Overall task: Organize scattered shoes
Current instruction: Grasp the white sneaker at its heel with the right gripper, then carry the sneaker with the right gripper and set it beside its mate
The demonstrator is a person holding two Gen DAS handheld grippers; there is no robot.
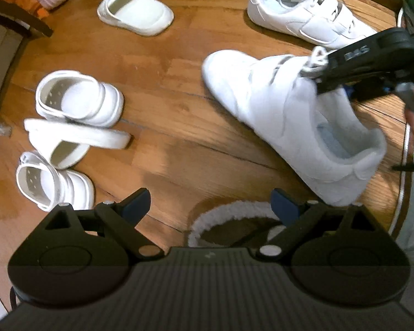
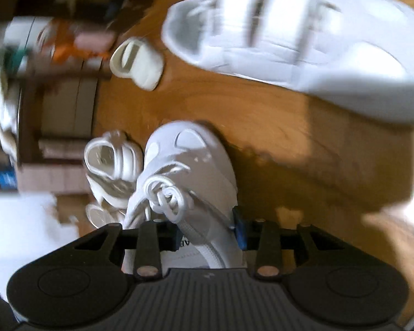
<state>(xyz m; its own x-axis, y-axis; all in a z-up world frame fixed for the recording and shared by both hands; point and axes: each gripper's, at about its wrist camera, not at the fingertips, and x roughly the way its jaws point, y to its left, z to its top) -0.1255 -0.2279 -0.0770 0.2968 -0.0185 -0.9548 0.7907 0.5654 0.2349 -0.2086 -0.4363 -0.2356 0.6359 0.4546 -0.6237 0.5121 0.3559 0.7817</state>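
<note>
While the right gripper (image 2: 207, 231) is clamped on the tongue and upper of a white sneaker (image 1: 295, 121), that shoe hangs tilted with its toe down toward the round wooden table (image 1: 165, 63) and its heel raised nearer the person. Its long axis runs from the toe, which points across the tabletop, back toward the table's right edge, so any move to pair it turns on swinging the toe toward its mate (image 1: 309, 13), which lies farther off on its sole, laces loose, roughly parallel. I judge the right hand is plainly the nearer one for that; the left gripper (image 1: 211, 204) hovers low with its jaws spread wide and nothing between them, a fleecy slipper opening (image 1: 223, 215) just beneath. To the left sit three small strapped sandals (image 1: 77, 96) bunched together, touching, and a lone cream clog (image 1: 136, 11) well apart beyond them. Open wood lies between the held sneaker and its mate, enough room to set it down there, though the table's rim runs close on the right and a careless swing could carry the heel over it.
</note>
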